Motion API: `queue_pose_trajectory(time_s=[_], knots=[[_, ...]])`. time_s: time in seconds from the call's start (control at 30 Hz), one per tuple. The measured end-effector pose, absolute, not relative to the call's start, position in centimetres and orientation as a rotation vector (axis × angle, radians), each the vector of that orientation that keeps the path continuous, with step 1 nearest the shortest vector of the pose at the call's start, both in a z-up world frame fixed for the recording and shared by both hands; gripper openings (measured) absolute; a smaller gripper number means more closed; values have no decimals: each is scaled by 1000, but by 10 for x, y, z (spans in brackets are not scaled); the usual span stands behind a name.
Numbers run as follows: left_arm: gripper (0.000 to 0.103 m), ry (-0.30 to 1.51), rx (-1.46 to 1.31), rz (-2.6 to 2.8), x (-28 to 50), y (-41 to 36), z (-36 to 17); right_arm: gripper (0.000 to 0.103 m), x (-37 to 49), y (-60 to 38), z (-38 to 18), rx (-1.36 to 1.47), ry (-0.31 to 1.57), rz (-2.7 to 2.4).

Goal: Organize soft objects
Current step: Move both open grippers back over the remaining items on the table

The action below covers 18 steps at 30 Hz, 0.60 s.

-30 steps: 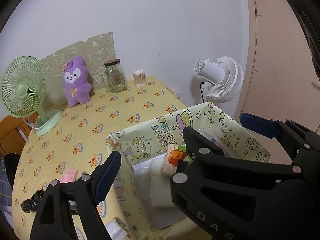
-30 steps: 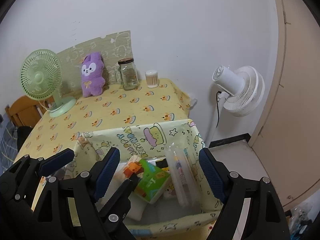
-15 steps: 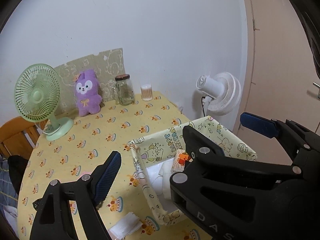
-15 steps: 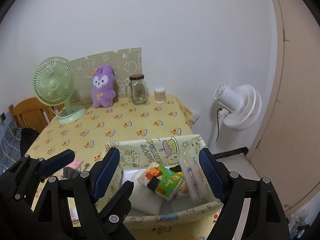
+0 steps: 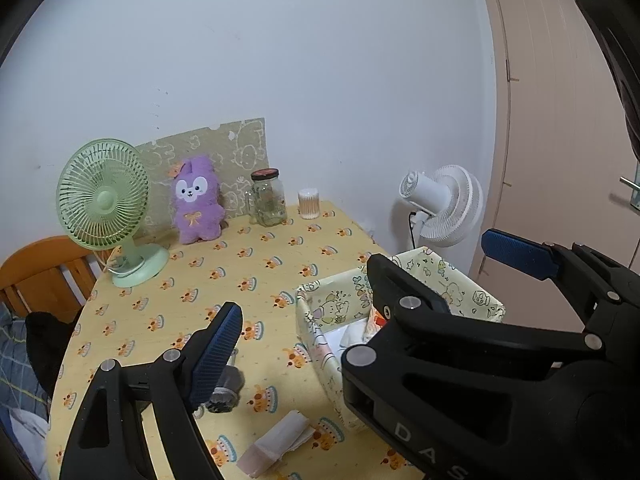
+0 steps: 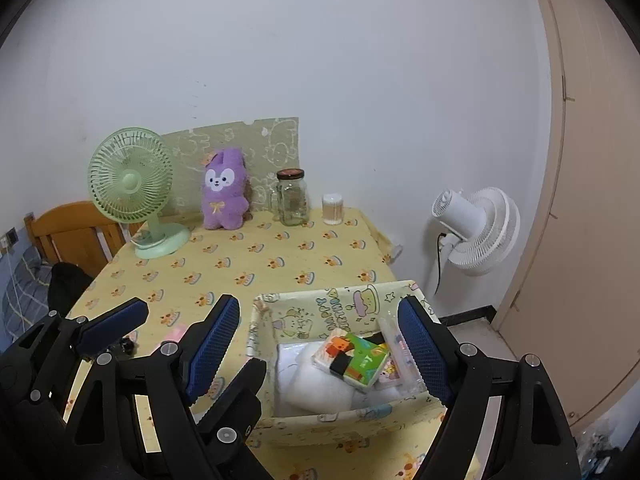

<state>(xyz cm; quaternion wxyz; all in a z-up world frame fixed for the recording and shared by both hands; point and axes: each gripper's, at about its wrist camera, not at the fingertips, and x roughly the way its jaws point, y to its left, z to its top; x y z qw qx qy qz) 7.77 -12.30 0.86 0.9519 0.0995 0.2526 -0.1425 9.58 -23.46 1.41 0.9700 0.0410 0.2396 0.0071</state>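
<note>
Both grippers spread wide and empty: left gripper point(image 5: 360, 280) over the table point(image 5: 256, 264), right gripper point(image 6: 320, 340) over the box point(image 6: 340, 300). Box at the table's near right edge, already holding white cloth point(image 6: 316, 384), a tissue pack point(image 6: 352, 356) and a clear pouch point(image 6: 394, 334). Loose on the table, near the left gripper: a folded tissue point(image 5: 280, 440) and, half hidden behind the finger, what may be a grey hair tie point(image 5: 226, 390). Plush point(image 5: 196, 200) upright at the far wall. All probably light and limp. Best pinched mid-fold for the tissue, by the torso for the plush; firm squeeze, no breakage risk.
</note>
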Motion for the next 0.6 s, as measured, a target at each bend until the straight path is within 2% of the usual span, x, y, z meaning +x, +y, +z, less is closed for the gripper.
queue_pose_trajectory(time_s=[0.27,0.4,0.6], knots=[[86,497,191,-285,66,-98,13,84,83,-211,21,80,472,7],[86,492,183,-271,61,-83,11,91,78,-197,19,89,471,17],[86,514,154,-274,59,-61,3,91,75,-174,13,97,494,24]])
